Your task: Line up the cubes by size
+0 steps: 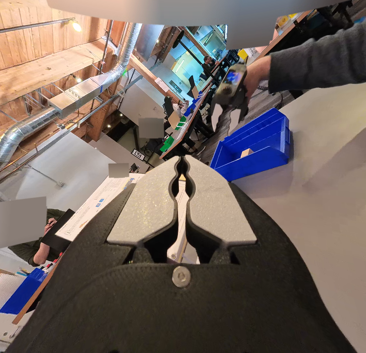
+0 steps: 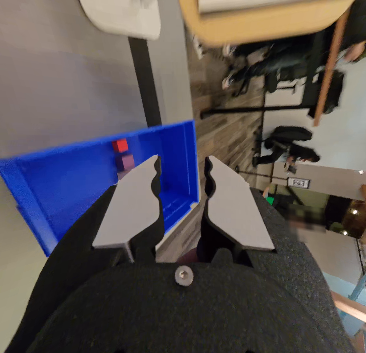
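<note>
Right tool (image 2: pixel 182 161), jaws apart and empty, nears bin (image 2: pixel 59 185); a finger may snag its wall. Left tool (image 1: pixel 181 159) closed, empty.

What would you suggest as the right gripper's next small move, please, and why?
Probably swing it left and down toward the red cube in the blue bin: the right gripper is open, holds nothing, and points at the bin's end wall, beside the cubes.
</note>
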Demonstrator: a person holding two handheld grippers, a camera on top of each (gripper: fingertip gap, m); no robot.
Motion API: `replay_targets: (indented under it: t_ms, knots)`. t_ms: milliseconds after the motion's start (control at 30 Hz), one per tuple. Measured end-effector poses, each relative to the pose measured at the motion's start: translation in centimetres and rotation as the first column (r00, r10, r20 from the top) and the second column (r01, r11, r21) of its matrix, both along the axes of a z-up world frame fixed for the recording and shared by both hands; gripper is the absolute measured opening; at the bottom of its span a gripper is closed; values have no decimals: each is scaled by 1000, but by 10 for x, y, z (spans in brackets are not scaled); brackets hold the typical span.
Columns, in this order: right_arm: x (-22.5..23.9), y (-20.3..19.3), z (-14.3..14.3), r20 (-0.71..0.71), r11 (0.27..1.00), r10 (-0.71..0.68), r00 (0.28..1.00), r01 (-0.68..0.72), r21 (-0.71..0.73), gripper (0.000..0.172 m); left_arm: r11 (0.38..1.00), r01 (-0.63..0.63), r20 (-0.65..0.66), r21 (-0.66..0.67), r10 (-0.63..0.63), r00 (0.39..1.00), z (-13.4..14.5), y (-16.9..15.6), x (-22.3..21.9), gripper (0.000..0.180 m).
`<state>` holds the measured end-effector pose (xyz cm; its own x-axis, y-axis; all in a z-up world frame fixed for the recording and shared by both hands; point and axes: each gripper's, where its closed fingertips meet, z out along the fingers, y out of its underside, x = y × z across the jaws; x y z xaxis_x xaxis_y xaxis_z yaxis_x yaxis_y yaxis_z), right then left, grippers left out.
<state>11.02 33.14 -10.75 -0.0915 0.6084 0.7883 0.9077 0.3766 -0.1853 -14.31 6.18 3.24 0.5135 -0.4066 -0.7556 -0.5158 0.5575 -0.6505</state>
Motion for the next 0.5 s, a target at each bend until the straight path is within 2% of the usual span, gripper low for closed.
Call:
replay_targets:
  t_ms: [100,233,333,500]
  knots:
    - [-41,-49,21,-123,993,113,986,-108,46,36,1000,-26,-2,9,26,1000,2,-1,-5,0]
    - [-92,-101,25,-212,972,234,949,-227,58,33,999,-48,4,16,48,999,6,-3,-12,0]
    - [-123,-128,24,-270,955,294,917,-294,40,32,994,-113,28,-16,113,993,4,7,-31,0]
    - [-160,-155,36,-390,921,366,845,-388,26,32,972,-215,29,-97,219,975,-14,31,-70,5]
